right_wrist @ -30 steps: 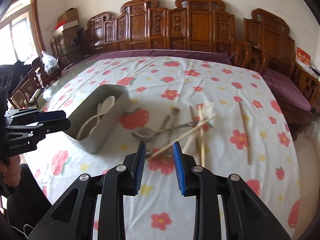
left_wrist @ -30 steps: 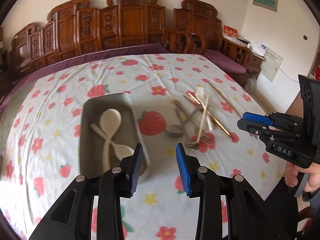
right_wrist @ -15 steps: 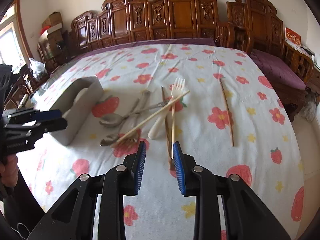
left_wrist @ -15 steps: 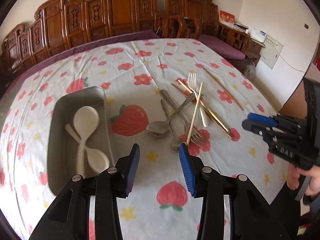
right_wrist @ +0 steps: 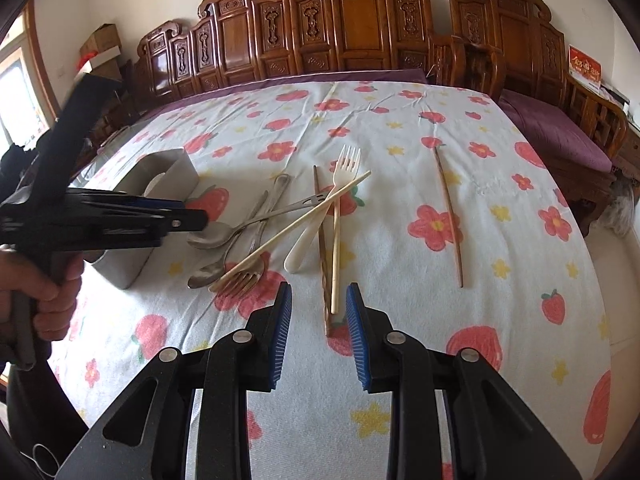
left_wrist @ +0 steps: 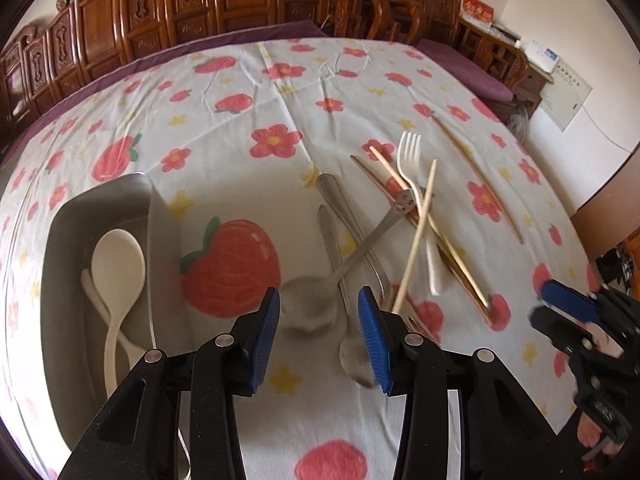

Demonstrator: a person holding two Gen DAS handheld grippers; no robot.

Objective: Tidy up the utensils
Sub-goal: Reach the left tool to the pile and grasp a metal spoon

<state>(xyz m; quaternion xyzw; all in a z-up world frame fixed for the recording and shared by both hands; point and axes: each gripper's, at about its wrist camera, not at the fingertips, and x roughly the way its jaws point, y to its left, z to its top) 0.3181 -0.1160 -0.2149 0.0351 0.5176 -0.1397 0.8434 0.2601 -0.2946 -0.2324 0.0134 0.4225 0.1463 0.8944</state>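
Evidently the left gripper (left_wrist: pixel 319 334) was poised low over the pile with its jaws apart and nothing between them, and the bowl of the large steel spoon (left_wrist: pixel 308 306) lay directly ahead, framed by the two blue pads. A second, slimmer steel spoon (left_wrist: pixel 352 350) sat just to the right of that bowl, its own bowl half tucked behind the right pad, so a careless close could have pinched both at once. The large spoon's flat handle ran up and away to the right, resting across the other metal handles and under a pale chopstick (left_wrist: pixel 416 236).

To do this step well, I judge it wiser to take the spoon at the neck, not the wide bowl, closing across the narrow metal and lifting straight up before swinging left, so the chopstick and the white plastic fork (left_wrist: pixel 416 184) were not dragged along. The grey tray (left_wrist: pixel 156 232), immediately left of the gripper and already holding two cream spoons (left_wrist: pixel 116 264), was the likely drop-off.

The right gripper (right_wrist: pixel 319 330) also stood open and empty, hovering near the cloth with the near ends of a dark chopstick (right_wrist: pixel 322 248) and a light one (right_wrist: pixel 336 248) lying between and just beyond its pads. A lone brown chopstick (right_wrist: pixel 450 212) lay well off to its right. One arm working at a time seemed safest, since the two grippers were close over the same heap.
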